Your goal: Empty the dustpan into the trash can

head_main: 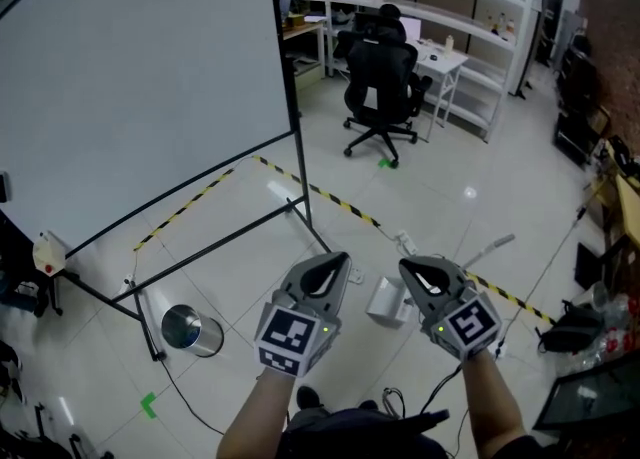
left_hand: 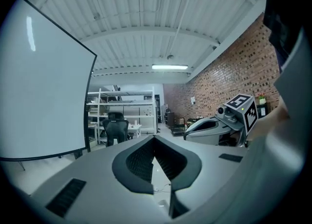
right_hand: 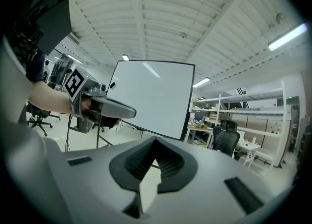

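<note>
In the head view a white dustpan (head_main: 385, 300) lies on the pale tiled floor, its long handle (head_main: 488, 247) running up to the right. A shiny metal trash can (head_main: 192, 331) stands on the floor to the left, near the foot of the whiteboard stand. My left gripper (head_main: 336, 260) is held above the floor just left of the dustpan, jaws shut with nothing between them. My right gripper (head_main: 408, 267) hovers over the dustpan, also shut and empty. In the left gripper view the tips (left_hand: 154, 139) meet, and in the right gripper view they (right_hand: 156, 143) meet as well.
A large whiteboard (head_main: 140, 87) on a black stand fills the left. Yellow-black floor tape (head_main: 335, 199) crosses the middle. A black office chair (head_main: 381, 87), desk and shelving stand at the back. Cables and a black bag (head_main: 570, 327) lie at the right.
</note>
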`<state>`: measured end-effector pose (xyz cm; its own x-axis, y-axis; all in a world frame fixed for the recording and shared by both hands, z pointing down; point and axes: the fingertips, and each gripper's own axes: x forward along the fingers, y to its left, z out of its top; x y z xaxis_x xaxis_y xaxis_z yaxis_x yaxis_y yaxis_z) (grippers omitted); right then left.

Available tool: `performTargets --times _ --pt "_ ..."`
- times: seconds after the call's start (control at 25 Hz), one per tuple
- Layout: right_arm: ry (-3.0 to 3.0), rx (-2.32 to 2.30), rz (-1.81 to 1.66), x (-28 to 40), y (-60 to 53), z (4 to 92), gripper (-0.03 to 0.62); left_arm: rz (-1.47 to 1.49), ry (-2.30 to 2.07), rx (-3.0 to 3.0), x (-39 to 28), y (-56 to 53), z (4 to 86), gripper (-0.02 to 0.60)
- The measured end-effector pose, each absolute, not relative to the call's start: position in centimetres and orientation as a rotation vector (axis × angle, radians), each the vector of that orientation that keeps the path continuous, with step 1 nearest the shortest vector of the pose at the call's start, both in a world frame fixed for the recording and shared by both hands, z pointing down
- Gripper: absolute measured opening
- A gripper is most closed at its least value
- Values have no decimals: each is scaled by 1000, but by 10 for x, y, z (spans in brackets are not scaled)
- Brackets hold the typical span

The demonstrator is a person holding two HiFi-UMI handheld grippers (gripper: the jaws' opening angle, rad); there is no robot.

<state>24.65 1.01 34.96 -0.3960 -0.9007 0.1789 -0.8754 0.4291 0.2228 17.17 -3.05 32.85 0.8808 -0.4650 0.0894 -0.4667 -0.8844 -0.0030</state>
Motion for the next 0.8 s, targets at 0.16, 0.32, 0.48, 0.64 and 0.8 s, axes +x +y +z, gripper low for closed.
performTargets --times 0.16,0.32,0.48,0.64,0.8 --pt "-2435 1529 -138 262 25 347 7 148 -765 3034 186 -15 326 -2" --pt "-2462 1517 -142 269 34 345 6 162 -805 3047 188 -3 320 -2" --pt "-2487 1474 -143 257 33 347 7 169 -874 3031 172 -3 320 -2" --pt "-2508 1422 -153 241 25 351 8 170 -926 3010 156 -9 323 -2" --pt "-2525 1403 -163 220 7 351 7 153 -968 3002 134 -28 321 -2"
